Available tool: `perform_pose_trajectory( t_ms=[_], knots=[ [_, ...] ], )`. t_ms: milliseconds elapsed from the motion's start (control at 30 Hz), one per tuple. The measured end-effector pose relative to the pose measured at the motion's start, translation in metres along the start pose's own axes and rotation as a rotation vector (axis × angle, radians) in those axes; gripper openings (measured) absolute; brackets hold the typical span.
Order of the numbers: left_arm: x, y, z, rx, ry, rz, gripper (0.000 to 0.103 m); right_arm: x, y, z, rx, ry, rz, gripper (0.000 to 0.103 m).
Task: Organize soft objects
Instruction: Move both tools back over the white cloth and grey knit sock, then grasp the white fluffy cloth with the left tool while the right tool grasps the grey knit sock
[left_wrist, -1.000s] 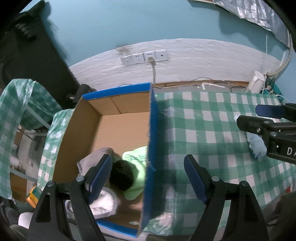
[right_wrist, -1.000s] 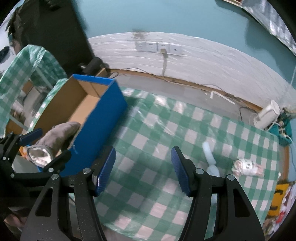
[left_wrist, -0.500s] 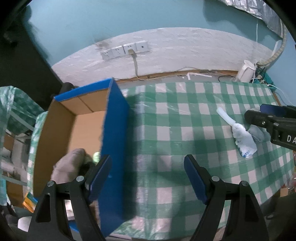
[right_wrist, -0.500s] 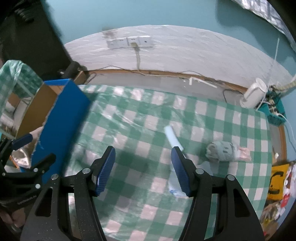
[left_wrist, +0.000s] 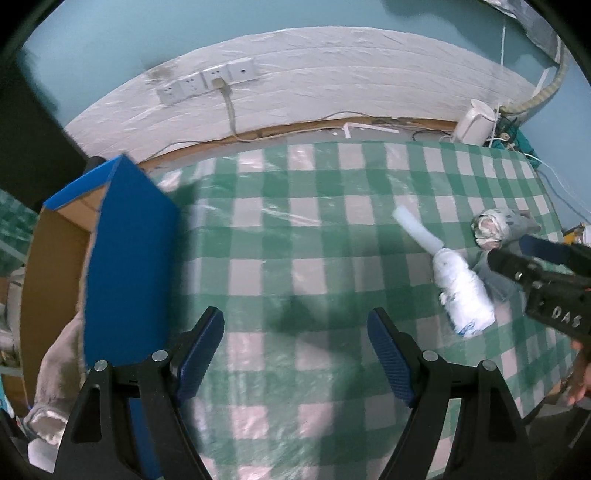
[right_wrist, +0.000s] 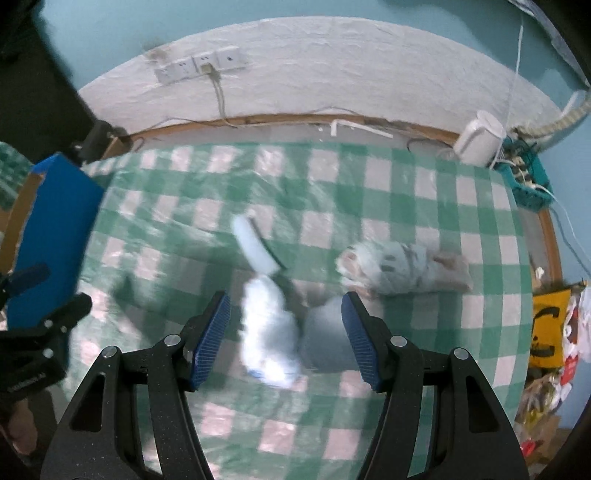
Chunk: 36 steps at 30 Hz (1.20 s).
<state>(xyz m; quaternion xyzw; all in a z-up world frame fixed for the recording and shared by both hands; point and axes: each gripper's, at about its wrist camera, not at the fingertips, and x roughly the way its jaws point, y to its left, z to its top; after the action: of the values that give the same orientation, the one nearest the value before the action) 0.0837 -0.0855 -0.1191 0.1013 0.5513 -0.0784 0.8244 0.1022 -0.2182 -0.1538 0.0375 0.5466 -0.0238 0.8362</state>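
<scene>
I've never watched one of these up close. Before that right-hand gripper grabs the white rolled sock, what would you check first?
1. Right gripper open: ok.
2. White rolled sock between its fingers: ok, left of centre.
3. Nothing else in the gap: not ok, a grey-blue soft item lies there too.
4. Left gripper open and holding nothing: ok.
5. Blue cardboard box open on top: ok.
6. Sharp view of the sock: not ok, motion blur.

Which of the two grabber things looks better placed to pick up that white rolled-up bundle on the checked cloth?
Probably the right. The right gripper hangs just over the white bundle, jaws open on either side of it. The left gripper is open too, but over bare cloth nearer the blue box.
</scene>
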Motion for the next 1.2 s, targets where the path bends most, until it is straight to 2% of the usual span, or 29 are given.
perform_pose_trajectory(
  t_ms=[400,500,733,800,933,1200],
  knots=[
    [0.027,-0.032,0.010,0.047,0.046,-0.010,0.081,0.041,-0.033,-0.015,0.042,0.089,-0.034,0.062],
    [0.031,-0.034,0.010,0.052,0.055,-0.007,0.081,0.051,-0.030,-0.020,0.032,0.122,-0.044,0.062],
    [0.032,-0.032,0.010,0.050,0.059,-0.009,0.081,0.063,0.000,-0.028,-0.033,0.158,0.014,0.062],
    [0.032,-0.031,0.009,0.050,0.060,-0.011,0.081,0.063,0.008,-0.029,-0.054,0.158,0.031,0.050],
    [0.033,-0.028,0.008,0.049,0.060,-0.014,0.081,0.063,0.012,-0.028,-0.060,0.156,0.038,0.036],
    [0.037,-0.033,0.011,0.042,0.079,-0.031,0.081,0.056,0.005,-0.024,-0.040,0.171,0.031,0.034]
  ],
)
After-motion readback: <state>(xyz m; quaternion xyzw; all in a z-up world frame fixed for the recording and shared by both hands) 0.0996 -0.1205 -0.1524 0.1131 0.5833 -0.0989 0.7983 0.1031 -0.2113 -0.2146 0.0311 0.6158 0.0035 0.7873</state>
